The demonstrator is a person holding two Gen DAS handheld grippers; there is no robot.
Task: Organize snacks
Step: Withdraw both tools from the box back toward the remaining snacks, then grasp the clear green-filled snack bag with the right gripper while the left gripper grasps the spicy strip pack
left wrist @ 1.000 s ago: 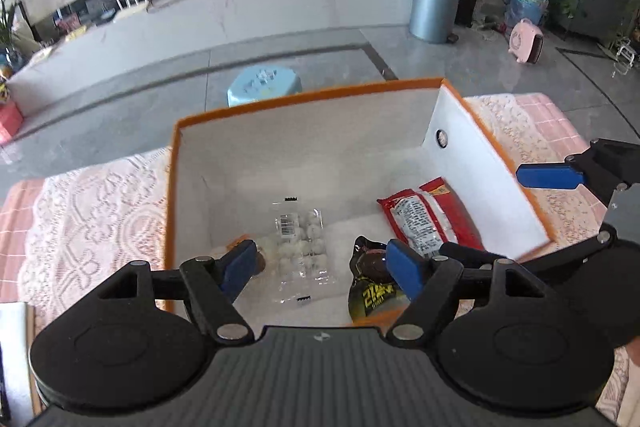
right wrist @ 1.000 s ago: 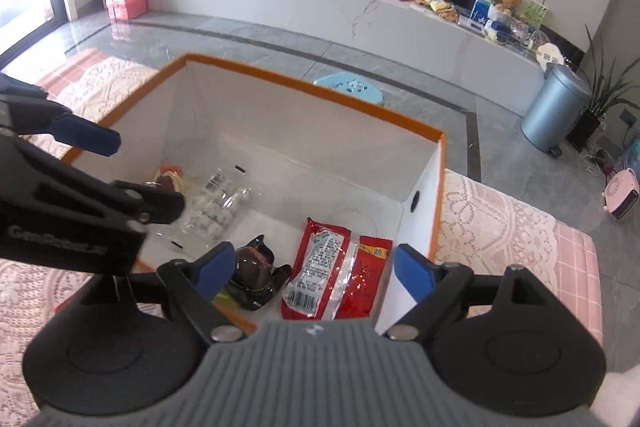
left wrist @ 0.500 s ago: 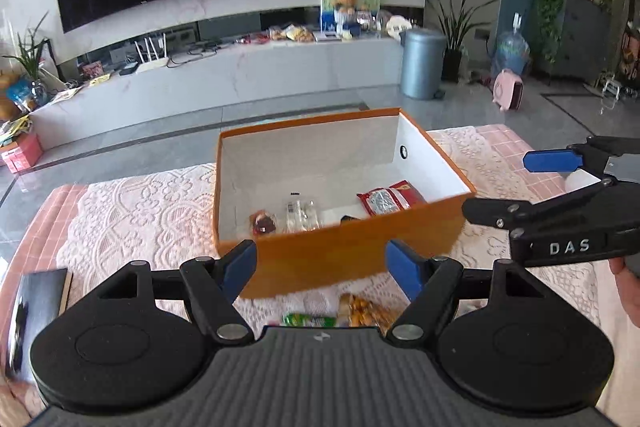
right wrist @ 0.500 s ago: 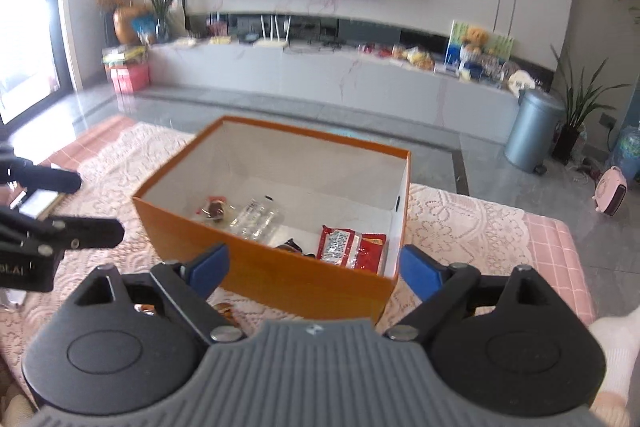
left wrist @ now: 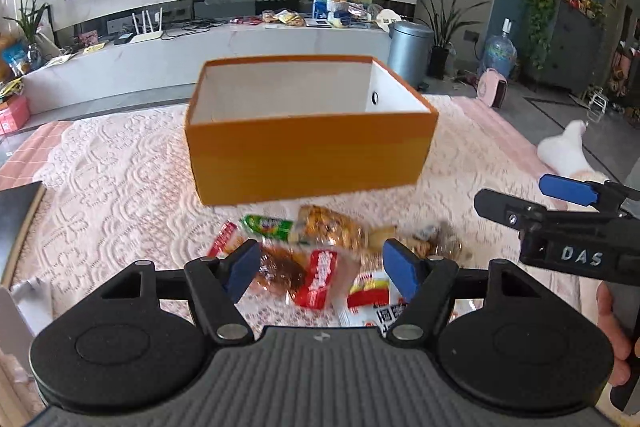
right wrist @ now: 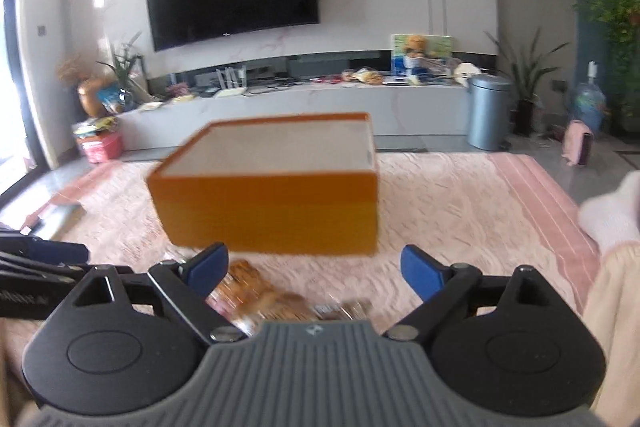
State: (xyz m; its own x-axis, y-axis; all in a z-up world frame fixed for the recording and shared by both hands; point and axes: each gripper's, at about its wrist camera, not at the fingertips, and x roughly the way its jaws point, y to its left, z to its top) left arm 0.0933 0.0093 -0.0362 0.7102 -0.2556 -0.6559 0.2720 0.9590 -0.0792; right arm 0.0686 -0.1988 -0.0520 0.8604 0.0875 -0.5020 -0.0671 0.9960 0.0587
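An orange box (left wrist: pixel 308 155) with a white inside stands on the lace cloth; what it holds is hidden by its near wall. In front of it lies a loose heap of snacks: a green packet (left wrist: pixel 268 225), a bag of golden bites (left wrist: pixel 332 227), a red packet (left wrist: pixel 320 279) and a thin red stick (left wrist: pixel 222 245). My left gripper (left wrist: pixel 320 259) hovers over this heap, its jaws closing but wide apart, with nothing pressed between the pads. My right gripper (right wrist: pixel 314 263) is open and empty, near the box (right wrist: pixel 272 215) and above the golden bag (right wrist: pixel 256 291). It also shows at the right (left wrist: pixel 532 199).
A dark flat item (left wrist: pixel 16 211) lies at the cloth's left edge. A person's white-socked foot (left wrist: pixel 568 151) rests at the right, and a hand (left wrist: pixel 612 339) holds the right gripper. A metal bin (right wrist: pixel 488 115) stands on the floor beyond.
Both grippers pulled back from above the box's inside to its near side. The box looks farther off, its contents dropped out of sight, and the loose snacks came into view.
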